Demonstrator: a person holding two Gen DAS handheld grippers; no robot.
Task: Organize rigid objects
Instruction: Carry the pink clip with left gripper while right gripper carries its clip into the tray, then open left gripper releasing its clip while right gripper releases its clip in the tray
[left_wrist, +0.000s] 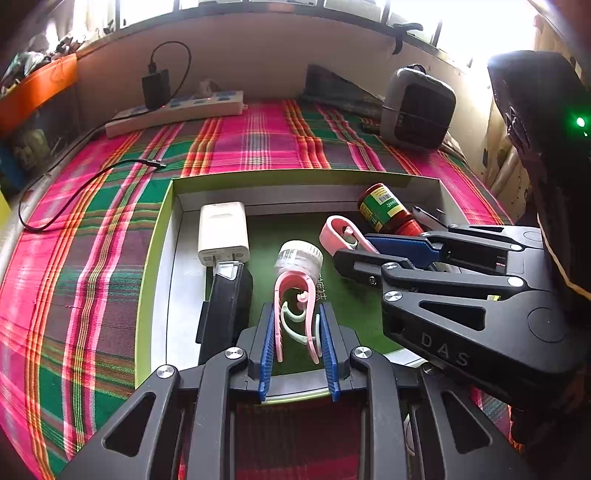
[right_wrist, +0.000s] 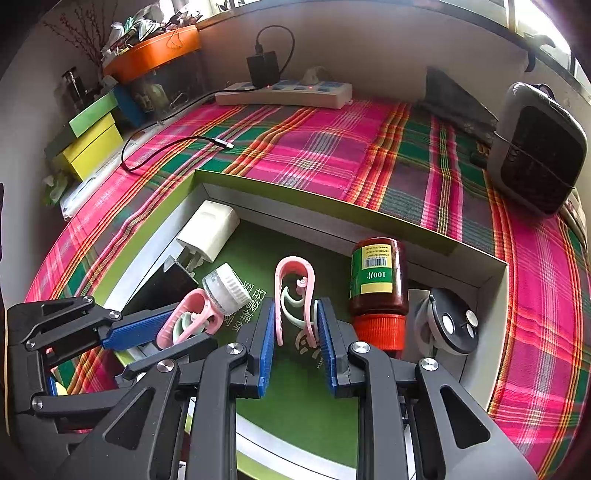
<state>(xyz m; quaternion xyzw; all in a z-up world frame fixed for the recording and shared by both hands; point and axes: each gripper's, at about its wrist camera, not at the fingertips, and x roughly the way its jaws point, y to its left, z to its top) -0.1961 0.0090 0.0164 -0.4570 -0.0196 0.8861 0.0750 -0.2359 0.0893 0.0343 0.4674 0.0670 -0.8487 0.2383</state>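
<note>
Each hand-held gripper, left (left_wrist: 297, 334) and right (right_wrist: 295, 325), has black triangular cut-out linkages, silver screw heads and ribbed blue finger pads (left_wrist: 266, 350). One side plate bears raised "DAS" lettering.

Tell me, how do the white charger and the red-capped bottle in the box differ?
The white charger is a plain, boxy block with metal prongs; the red-capped bottle is round, dark, and wears a green and yellow barcode label. The charger lies at the box's left end, the bottle toward its right. Both lie on their sides inside the box.
</note>
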